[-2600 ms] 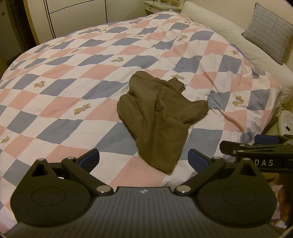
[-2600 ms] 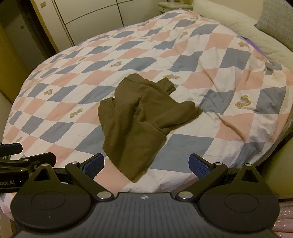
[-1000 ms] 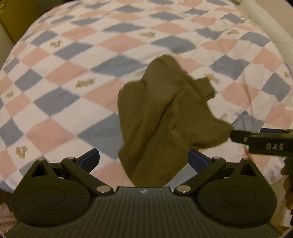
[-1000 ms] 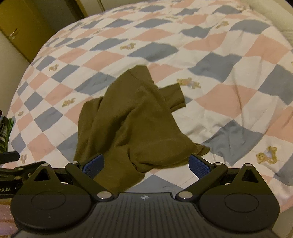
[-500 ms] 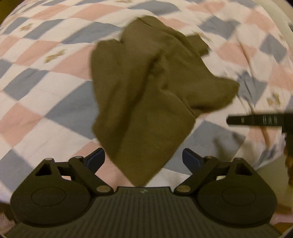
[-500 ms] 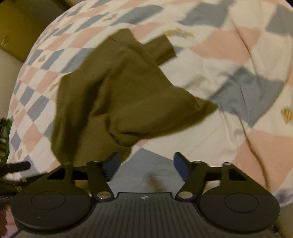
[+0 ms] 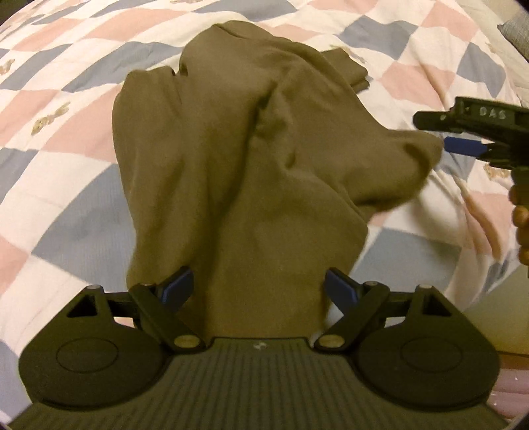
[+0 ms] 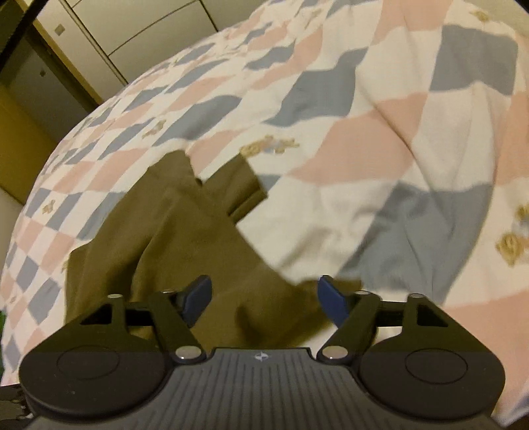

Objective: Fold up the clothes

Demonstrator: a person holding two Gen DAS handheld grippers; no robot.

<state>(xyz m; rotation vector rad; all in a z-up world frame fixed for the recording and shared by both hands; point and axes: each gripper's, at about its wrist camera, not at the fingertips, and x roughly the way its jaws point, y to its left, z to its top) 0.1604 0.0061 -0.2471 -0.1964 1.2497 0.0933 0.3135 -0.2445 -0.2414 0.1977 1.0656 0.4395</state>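
An olive-brown garment (image 7: 231,149) lies crumpled on the checkered quilt (image 7: 66,215). My left gripper (image 7: 258,289) hovers low over the garment's near end. That end lies between its jaws, which are closing, and the blue pads (image 7: 175,287) stand apart from the cloth. In the right wrist view the garment (image 8: 185,238) fills the lower left. My right gripper (image 8: 264,294) straddles its right-hand corner with the jaws opening and not pressing on it. The left wrist view shows the right gripper (image 7: 436,132) at that corner's tip, held by a hand (image 7: 520,225).
The quilt (image 8: 363,165) covers the whole bed and is rumpled near the right gripper. A pale wardrobe (image 8: 132,26) stands beyond the bed's far side. A grey cushion (image 7: 519,29) shows at the top right. The bed's edge (image 7: 479,314) drops away at the lower right.
Both grippers have sunk close to the garment, which now fills much of each view. The left jaws have narrowed a little. The right gripper has rolled and reached the garment's right corner.
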